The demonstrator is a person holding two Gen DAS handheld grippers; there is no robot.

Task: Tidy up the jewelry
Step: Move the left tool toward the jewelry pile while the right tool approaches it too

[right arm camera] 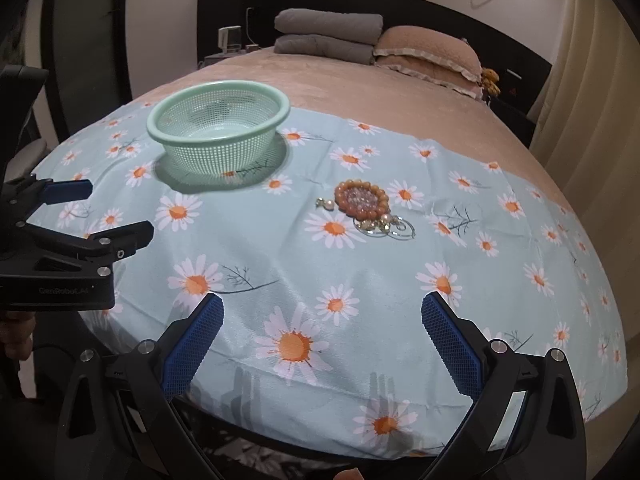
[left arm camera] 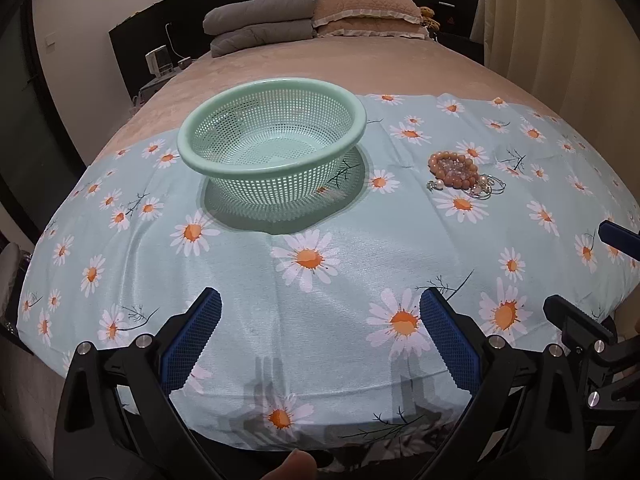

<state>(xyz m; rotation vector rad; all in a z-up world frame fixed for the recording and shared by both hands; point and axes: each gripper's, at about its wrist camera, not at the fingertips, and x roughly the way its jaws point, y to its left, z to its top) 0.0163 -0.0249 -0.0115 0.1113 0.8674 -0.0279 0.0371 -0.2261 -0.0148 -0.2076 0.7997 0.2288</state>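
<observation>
Your left gripper (left arm camera: 320, 336) hangs spread wide and empty, the mesh basket (left arm camera: 272, 140) straight ahead of it. Your right gripper (right arm camera: 322, 340) is likewise splayed, holding nothing; the jewelry pile (right arm camera: 366, 208) lies ahead, slightly right. Come down over the bead bracelet (right arm camera: 362, 198), pinching its ring, not the cloth (right arm camera: 400, 280).

One green mesh basket (left arm camera: 272, 148) stands on one daisy-print cloth (left arm camera: 320, 240). One heap of jewelry (right arm camera: 370, 210) lies there: one ring of orange beads, several pearl pieces too tangled to count. Two grey folded blankets (left arm camera: 260, 20), one beige pillow (left arm camera: 368, 12). Two grippers, two blue-padded fingers (right arm camera: 196, 344) each.
</observation>
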